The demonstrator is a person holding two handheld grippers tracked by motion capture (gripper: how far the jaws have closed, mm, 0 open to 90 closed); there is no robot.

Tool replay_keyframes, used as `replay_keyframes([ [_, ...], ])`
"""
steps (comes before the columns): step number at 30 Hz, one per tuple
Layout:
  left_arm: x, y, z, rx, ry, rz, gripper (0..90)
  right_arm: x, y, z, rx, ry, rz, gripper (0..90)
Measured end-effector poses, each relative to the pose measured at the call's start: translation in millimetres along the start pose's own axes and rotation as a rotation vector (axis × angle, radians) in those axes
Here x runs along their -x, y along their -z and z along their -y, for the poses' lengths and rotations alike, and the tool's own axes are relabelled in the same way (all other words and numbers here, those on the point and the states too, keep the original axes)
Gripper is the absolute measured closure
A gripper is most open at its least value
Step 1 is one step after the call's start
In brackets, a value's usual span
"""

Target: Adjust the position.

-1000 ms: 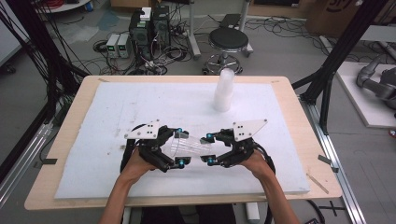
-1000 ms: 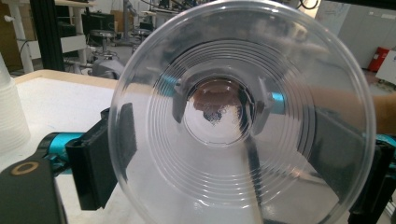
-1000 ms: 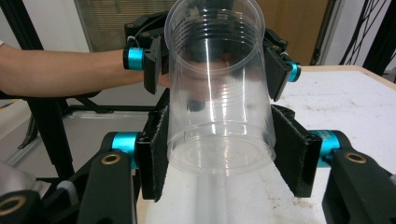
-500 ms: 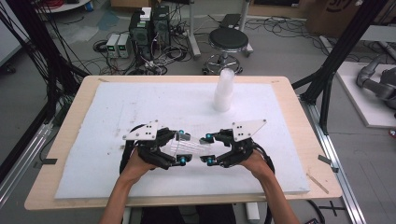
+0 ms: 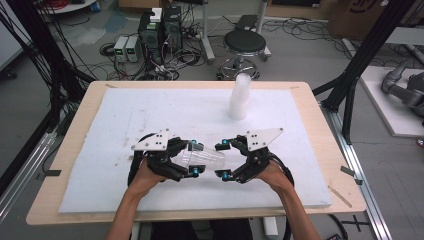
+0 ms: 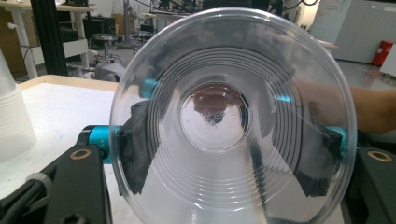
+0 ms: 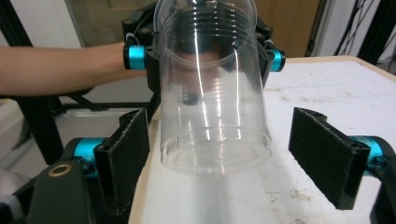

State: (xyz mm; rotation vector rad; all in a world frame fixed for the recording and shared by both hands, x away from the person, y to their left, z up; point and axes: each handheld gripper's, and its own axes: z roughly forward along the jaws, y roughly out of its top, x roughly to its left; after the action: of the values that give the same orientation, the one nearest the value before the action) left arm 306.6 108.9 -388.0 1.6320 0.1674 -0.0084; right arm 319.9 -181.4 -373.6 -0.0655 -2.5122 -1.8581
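**Clear cup held sideways between both grippers**

While the white foam mat (image 5: pixel 150 120) is covering the wooden table (image 5: pixel 320 130), I am seeing a stack of plastic cups (image 5: pixel 239 97) standing upright near its far edge. My left gripper (image 5: pixel 192 159) is clamping a clear plastic cup (image 5: pixel 205 157) by its wide end, lying sideways above the mat. My right gripper (image 5: pixel 223 160) is standing released, jaws apart either side of the cup's base.

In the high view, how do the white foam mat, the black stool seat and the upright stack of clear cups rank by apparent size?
1. White foam mat
2. Black stool seat
3. Stack of clear cups; it stands nearer the camera, yet looks smallest.
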Motion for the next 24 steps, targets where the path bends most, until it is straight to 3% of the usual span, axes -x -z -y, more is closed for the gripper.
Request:
replay_keyframes([
  [3,-0.1,2.2,-1.0,-0.006,0.000,-0.006,31.8,-1.0,-0.2,0.2,-0.007,-0.016,0.003,16.5],
  [8,-2.2,6.4,-6.2,-0.041,-0.002,-0.023,31.8,-2.9,1.9,3.2,-0.010,-0.018,0.048,16.5],
  [12,-7.0,8.4,-14.5,-0.104,-0.008,-0.041,31.6,-5.8,10.9,11.3,-0.017,-0.049,0.148,16.6],
  [18,-16.7,6.5,-28.0,-0.236,-0.014,-0.069,31.5,-9.5,25.8,30.7,-0.031,-0.114,0.318,16.6],
  [24,-29.1,1.2,-41.9,-0.395,-0.029,-0.093,31.4,-16.1,37.5,45.5,-0.050,-0.154,0.514,16.6],
])
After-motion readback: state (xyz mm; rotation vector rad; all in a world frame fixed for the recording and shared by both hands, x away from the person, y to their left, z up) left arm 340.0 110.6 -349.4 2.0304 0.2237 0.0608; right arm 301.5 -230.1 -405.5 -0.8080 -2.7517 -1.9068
